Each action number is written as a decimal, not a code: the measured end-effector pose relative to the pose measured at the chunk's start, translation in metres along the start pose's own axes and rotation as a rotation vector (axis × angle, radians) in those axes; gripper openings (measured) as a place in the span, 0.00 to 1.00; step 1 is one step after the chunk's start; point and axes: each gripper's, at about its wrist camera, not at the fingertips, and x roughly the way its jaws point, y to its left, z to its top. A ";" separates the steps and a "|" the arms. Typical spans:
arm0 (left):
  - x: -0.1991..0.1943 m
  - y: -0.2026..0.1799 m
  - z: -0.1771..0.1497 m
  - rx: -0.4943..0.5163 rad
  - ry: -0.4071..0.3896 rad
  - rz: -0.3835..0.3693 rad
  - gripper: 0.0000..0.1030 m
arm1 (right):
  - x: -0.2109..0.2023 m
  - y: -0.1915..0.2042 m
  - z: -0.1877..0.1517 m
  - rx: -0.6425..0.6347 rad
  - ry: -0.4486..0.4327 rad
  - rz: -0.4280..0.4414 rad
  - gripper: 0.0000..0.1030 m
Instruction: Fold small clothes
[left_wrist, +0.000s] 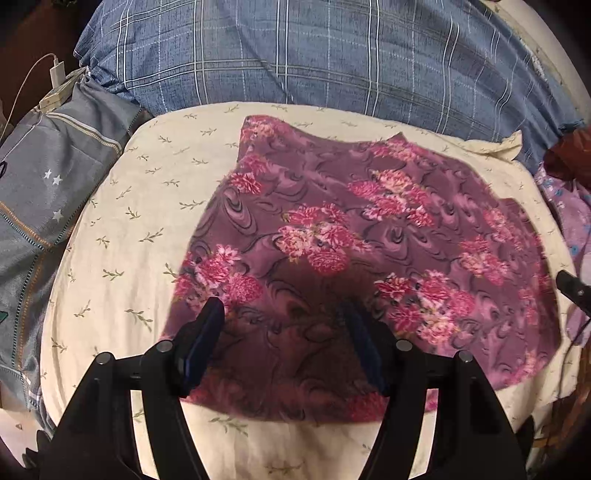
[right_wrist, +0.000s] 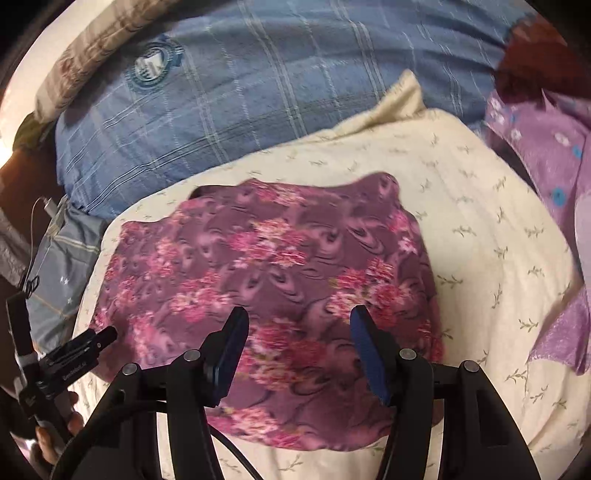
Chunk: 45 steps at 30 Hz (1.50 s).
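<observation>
Floral garment (left_wrist: 354, 258): lies flat on cream pillow (left_wrist: 122, 258). Left gripper (left_wrist: 282, 319) and right gripper (right_wrist: 299, 325): both over its near edge, jaws apart, empty. Blue check pillow (right_wrist: 258, 92) behind: round crest, lettering illegible.

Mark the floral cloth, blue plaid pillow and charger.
floral cloth (left_wrist: 332, 236): left wrist view, flower cluster mid-cloth.
blue plaid pillow (left_wrist: 332, 55): left wrist view, middle of its face.
charger (left_wrist: 58, 70): left wrist view, white plug body.

A small purple fleece garment with pink flower clusters (left_wrist: 354, 236) (right_wrist: 266, 266) lies spread flat, mostly smooth, on the cream leaf-print cushion (left_wrist: 122, 236) (right_wrist: 491, 258), near its centre.
</observation>
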 end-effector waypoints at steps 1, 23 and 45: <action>-0.008 0.010 0.003 -0.037 -0.005 -0.040 0.65 | -0.003 0.006 -0.001 -0.017 -0.007 -0.004 0.58; 0.029 0.103 -0.062 -0.730 0.232 -0.550 0.66 | 0.056 0.098 0.015 -0.209 -0.074 -0.008 0.66; 0.008 0.053 -0.002 -0.462 0.061 -0.439 0.14 | 0.139 0.095 -0.002 -0.226 -0.012 -0.091 0.74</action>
